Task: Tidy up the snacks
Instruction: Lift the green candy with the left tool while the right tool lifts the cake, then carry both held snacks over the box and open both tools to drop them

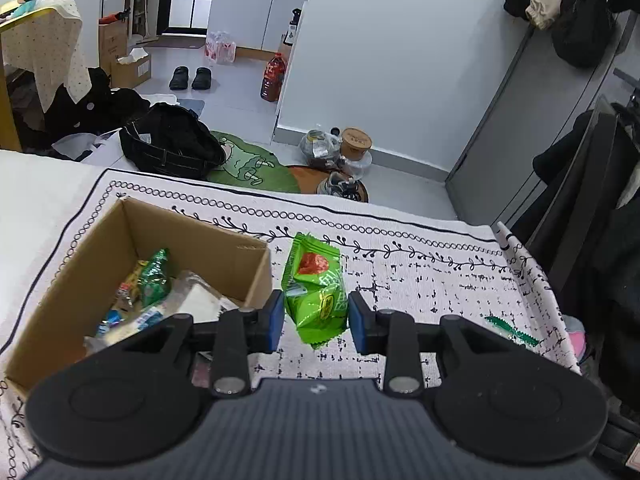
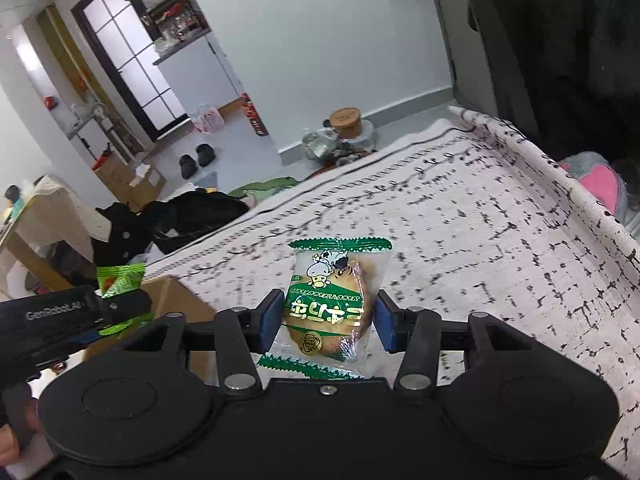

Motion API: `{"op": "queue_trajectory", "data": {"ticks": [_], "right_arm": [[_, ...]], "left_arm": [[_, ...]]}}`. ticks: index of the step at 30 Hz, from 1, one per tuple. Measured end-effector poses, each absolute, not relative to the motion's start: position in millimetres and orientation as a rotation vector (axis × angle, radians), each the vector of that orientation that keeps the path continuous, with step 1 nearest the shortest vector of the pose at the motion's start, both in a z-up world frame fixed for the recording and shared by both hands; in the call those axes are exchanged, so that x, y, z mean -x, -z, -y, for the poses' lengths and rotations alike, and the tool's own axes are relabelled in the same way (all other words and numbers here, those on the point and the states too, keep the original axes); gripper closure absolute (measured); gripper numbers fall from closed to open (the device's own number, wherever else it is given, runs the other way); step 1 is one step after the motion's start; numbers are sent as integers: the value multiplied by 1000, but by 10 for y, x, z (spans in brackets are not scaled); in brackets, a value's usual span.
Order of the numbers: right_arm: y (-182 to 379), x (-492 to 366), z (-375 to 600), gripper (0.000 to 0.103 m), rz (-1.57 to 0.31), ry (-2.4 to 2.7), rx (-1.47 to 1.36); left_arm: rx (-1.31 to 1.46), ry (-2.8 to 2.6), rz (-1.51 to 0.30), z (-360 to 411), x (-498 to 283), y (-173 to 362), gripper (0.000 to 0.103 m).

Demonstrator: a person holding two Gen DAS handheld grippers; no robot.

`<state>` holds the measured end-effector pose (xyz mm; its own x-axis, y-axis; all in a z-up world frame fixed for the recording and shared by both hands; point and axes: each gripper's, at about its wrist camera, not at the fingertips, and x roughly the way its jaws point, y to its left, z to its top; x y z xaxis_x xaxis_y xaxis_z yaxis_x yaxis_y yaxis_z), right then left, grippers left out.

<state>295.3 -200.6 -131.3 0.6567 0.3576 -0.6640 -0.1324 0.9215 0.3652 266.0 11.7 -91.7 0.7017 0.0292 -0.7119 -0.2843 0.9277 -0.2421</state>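
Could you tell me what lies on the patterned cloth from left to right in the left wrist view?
Cardboard box holding several snacks → bright green snack packet held between the left gripper's jaws → clear packet with green zigzag edge, partly hidden at the right.

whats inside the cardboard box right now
The cardboard box holds several wrapped snacks, among them a dark green packet and clear wrappers. The left gripper covers its near end.

left gripper [image 1: 316,316]: snack packet [image 1: 314,292] between its pads | cardboard box [image 1: 72,304] to its left, on tablecloth [image 1: 420,280], snacks inside | right gripper [image 2: 326,322]: biscuit packet [image 2: 332,308] between pads, box to its left
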Motion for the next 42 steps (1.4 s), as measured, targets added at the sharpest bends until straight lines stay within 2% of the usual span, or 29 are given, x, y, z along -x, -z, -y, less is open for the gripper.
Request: {"op": "queue_trajectory", "data": {"ticks": [22, 39, 42], "right_arm": [[1008, -2665, 1383, 56, -774, -374, -272], [1056, -2704, 766, 56, -805, -437, -233], [1083, -2709, 658, 56, -817, -450, -229]], "left_arm": [[404, -240, -719, -776, -2252, 592, 70], [493, -311, -766, -1331, -2222, 715, 70], [515, -324, -803, -1406, -2254, 791, 64]]}}
